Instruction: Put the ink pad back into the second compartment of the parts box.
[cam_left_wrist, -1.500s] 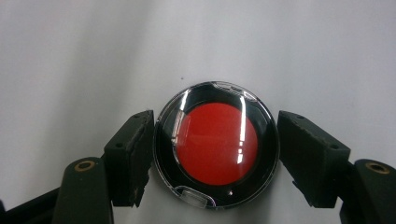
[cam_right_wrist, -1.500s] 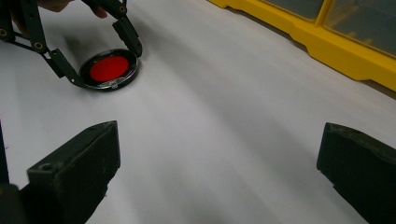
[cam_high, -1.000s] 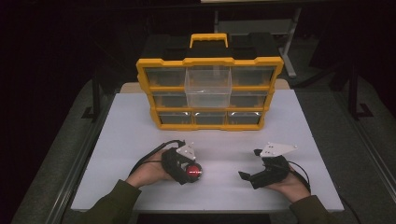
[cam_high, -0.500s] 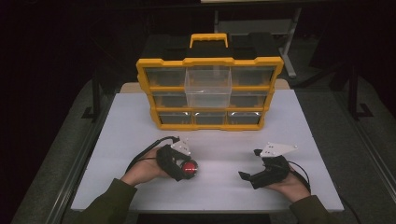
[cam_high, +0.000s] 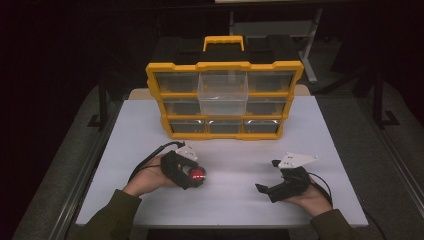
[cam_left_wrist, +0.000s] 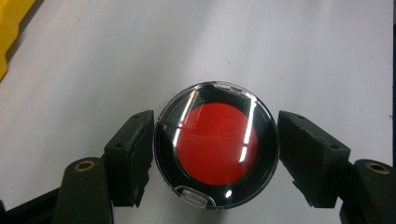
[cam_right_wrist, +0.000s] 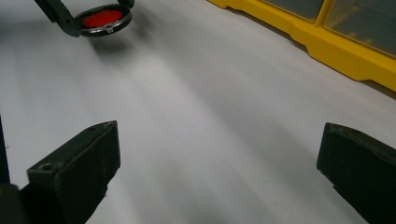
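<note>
L gripper (cam_high: 192, 176) is clamping the round red-lidded case (cam_high: 196, 175), now lifting it off the table (cam_high: 240, 210) toward 12 o'clock, likely heading for the yellow drawer organizer (cam_high: 223, 100). R gripper (cam_high: 266, 189) is idling, jaws wide, empty.

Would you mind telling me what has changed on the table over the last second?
The left gripper, shut on the red compact, has drifted slightly up the high view toward the yellow organizer. The right gripper stays open and still on the table, and the organizer's top middle drawer remains pulled out.

organizer (cam_high: 224, 100) behind, compact (cam_high: 197, 175) on table (cam_high: 235, 200)
</note>
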